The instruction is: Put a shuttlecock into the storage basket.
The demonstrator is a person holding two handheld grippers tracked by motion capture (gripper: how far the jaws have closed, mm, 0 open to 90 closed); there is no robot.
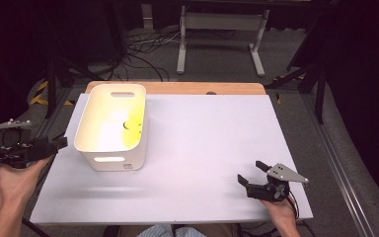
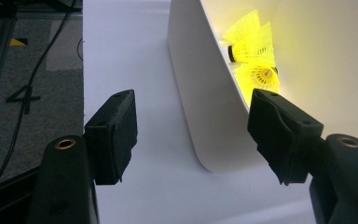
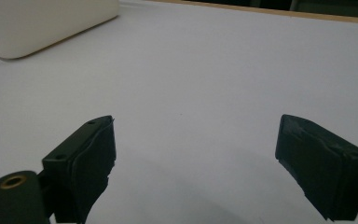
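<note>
We saw a white plastic tub (image 1: 109,129) with round corners and smooth walls standing left of the middle in the high view, with a long handle hole cut in its far wall and another in its near wall. Inside it, down at the right side, lay two yellow shuttlecocks (image 2: 255,55) with net-like plastic skirts, one with a dark band by its round tip, and they made the tub's walls glow yellow. Our left gripper (image 1: 59,143) was at the left edge of the high view, just beside the tub's left wall, and its two black, blocky jaws stood wide apart with nothing held; in the left gripper view the tub's rounded corner sat between them, and we could not tell if one jaw touched the rim. Our right gripper (image 1: 251,173) was at the lower right of the high view, well apart from the tub, and its jaws also stood wide apart over the bare top. The table (image 1: 207,148) had a flat, smooth, pale top with a strip of wood (image 1: 177,88) along its far edge. Behind it, at the top of the frame, the room was dark, with a grey floor, loose black cables (image 1: 143,54) and white metal legs of a stand (image 1: 181,47).
</note>
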